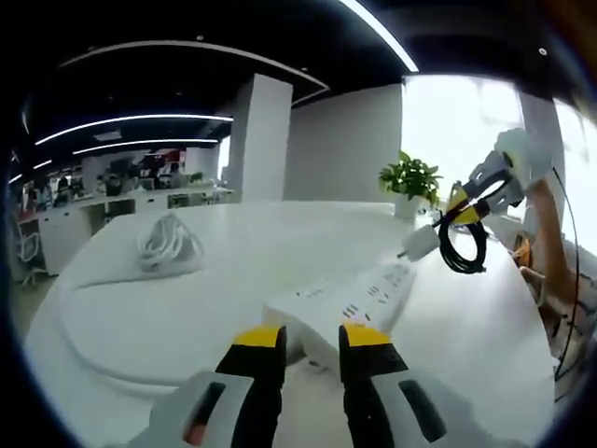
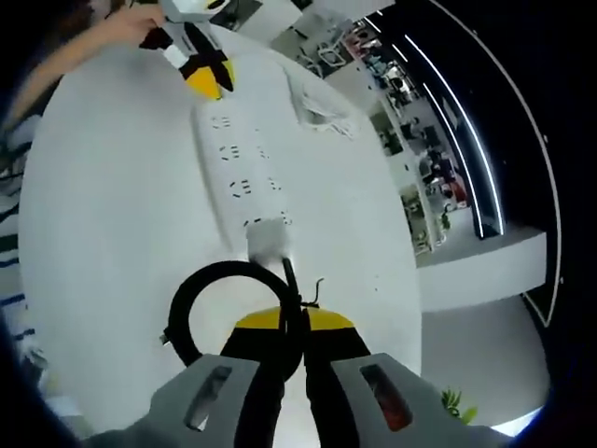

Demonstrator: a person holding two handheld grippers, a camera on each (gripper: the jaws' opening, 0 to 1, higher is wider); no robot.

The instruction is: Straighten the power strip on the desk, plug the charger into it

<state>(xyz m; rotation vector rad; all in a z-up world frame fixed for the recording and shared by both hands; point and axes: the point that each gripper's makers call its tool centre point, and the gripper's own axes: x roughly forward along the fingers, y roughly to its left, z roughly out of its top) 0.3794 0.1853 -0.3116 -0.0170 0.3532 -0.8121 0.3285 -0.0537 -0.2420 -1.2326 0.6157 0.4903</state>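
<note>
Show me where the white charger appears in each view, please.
Left gripper view: the charger is at right of centre, held by the right gripper above the power strip.
Right gripper view: lower centre, beyond the jaws, over the strip's near end.
Shared landmark: the power strip.

power strip: 1; charger: 1; cable bundle: 1; plant: 1

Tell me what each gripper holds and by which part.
The right gripper holds the charger by its black cable, just behind the white plug body. The left gripper sits at the near end of the power strip; whether it grips is unclear.
</note>
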